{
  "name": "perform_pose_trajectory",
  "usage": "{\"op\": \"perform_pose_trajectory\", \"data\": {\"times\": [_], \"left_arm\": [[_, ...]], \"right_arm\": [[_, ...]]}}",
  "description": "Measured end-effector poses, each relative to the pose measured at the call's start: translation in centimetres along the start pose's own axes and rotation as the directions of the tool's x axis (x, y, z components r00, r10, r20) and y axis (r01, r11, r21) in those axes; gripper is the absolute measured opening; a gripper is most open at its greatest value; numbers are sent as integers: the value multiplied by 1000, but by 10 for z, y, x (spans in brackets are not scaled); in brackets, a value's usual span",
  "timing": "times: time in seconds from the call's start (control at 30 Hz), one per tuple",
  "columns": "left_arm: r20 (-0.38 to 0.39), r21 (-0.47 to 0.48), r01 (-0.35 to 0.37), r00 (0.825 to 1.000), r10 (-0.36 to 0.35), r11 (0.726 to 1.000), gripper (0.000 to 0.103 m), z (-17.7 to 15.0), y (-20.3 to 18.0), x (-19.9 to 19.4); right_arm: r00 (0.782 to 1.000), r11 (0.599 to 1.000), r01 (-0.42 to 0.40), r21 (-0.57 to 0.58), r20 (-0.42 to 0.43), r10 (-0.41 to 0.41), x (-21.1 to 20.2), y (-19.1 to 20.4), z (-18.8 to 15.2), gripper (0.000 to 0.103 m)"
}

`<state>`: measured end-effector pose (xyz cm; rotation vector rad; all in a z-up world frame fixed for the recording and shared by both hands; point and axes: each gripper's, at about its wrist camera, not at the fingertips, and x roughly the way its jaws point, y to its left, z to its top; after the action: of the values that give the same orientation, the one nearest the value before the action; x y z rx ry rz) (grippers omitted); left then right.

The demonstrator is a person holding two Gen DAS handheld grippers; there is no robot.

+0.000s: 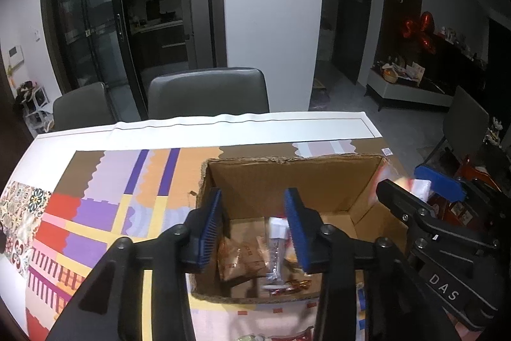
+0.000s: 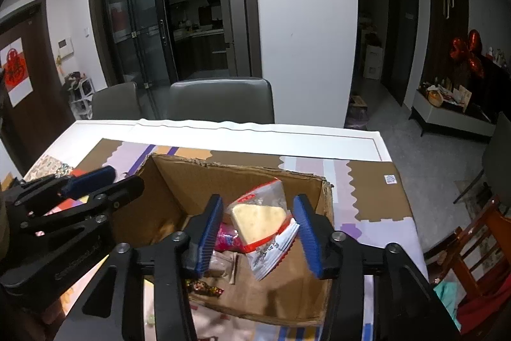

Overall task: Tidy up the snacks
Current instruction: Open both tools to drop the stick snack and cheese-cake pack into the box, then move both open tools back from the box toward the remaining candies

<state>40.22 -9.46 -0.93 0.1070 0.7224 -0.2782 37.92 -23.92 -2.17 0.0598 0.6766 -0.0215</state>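
An open cardboard box [image 1: 287, 181] [image 2: 242, 178] stands on the patterned tablecloth and holds several snack packets [image 1: 246, 258]. My left gripper [image 1: 255, 229] is open and empty above the box's near left side. My right gripper [image 2: 260, 232] is open over the box. Between its fingers a clear packet with a yellow triangular cake and red trim [image 2: 262, 222] hangs tilted, touching neither pad. In the box below lie a pink packet [image 2: 228, 240], a brown packet [image 2: 223, 267] and a dark wrapped candy [image 2: 204, 288]. The right gripper also shows at the right in the left wrist view [image 1: 412, 190].
Two grey chairs [image 1: 207, 91] [image 2: 220, 99] stand behind the white table [image 1: 223, 130]. A wooden chair [image 2: 479, 245] is at the right. The left gripper shows at the left of the right wrist view [image 2: 95, 181]. More packets lie at the table's near edge [image 1: 255, 336].
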Motion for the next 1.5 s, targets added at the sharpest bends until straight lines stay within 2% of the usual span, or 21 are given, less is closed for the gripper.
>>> {"op": "perform_pose_trajectory", "data": {"times": [0.1,0.13,0.23,0.33,0.53,1.1,1.5], "left_arm": [[8,-1,-13,1000,13,1000,55,-2,2,-5],[12,-4,-16,1000,16,1000,57,-2,3,-7],[17,-9,-17,1000,18,1000,61,-3,6,-11],[26,-9,-22,999,22,1000,67,-4,6,-18],[44,-6,-25,999,25,1000,71,-3,3,-33],[101,1,-38,994,38,999,75,-11,4,-73],[145,15,-78,987,75,997,81,-33,12,-100]], "right_arm": [[1000,1000,18,6,9,-19,-4,-1,-1,64],[1000,1000,26,9,15,-26,-6,-2,-1,68],[998,999,47,17,29,-47,-12,-4,-1,73],[998,998,57,22,40,-58,-20,-6,-1,73],[996,998,65,22,62,-66,-36,-4,-1,73],[987,996,87,10,131,-88,-83,3,-2,73],[982,994,111,19,152,-113,-108,9,-19,73]]}}
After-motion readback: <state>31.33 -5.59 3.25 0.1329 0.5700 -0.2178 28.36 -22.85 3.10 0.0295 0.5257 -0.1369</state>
